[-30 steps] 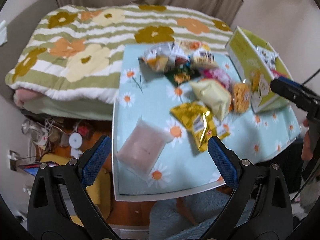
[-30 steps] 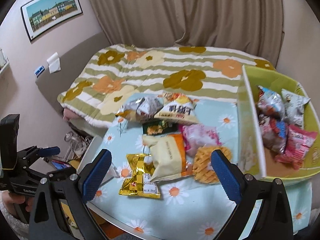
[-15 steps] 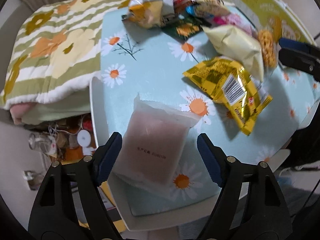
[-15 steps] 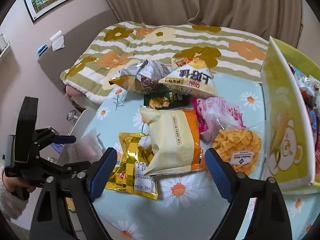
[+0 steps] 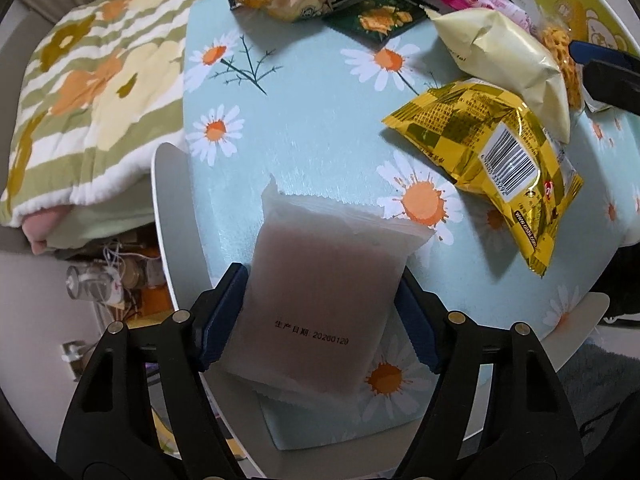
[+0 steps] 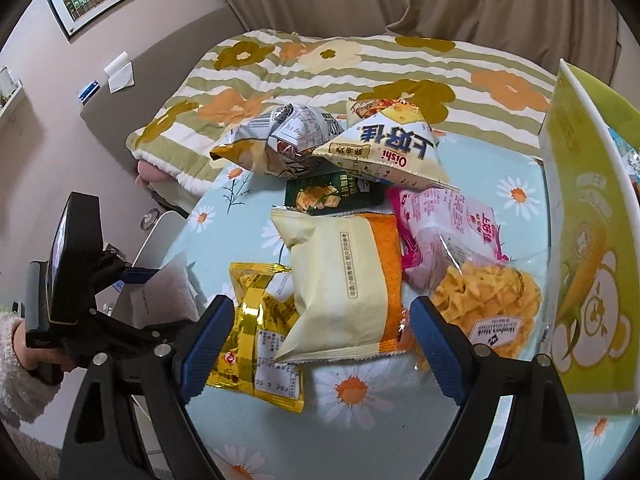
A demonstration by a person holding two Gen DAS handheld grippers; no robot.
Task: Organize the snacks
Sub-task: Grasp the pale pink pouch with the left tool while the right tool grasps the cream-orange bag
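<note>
Pickup stage here, by the look of it: the left gripper (image 5: 320,316) sits around the frosted pinkish pouch (image 5: 320,300) at the near-left edge of the daisy tablecloth (image 5: 320,128), blue pads right against both long sides, so the jaws are narrowed to the pouch's width, though I honestly can't tell if it's actually squeezing yet. The right gripper (image 6: 320,344) hangs wide open with nothing in it, above the cream-and-orange bag (image 6: 340,288) and the gold bag (image 6: 260,340). The yellow-green bear box (image 6: 580,240) stands at the right edge of the table, so I'd guess that's where snacks go. Next move probably needs a firm pinch on that slippery flat pouch, a clean lift, then a carry across the pile without dragging the gold bag along.
</note>
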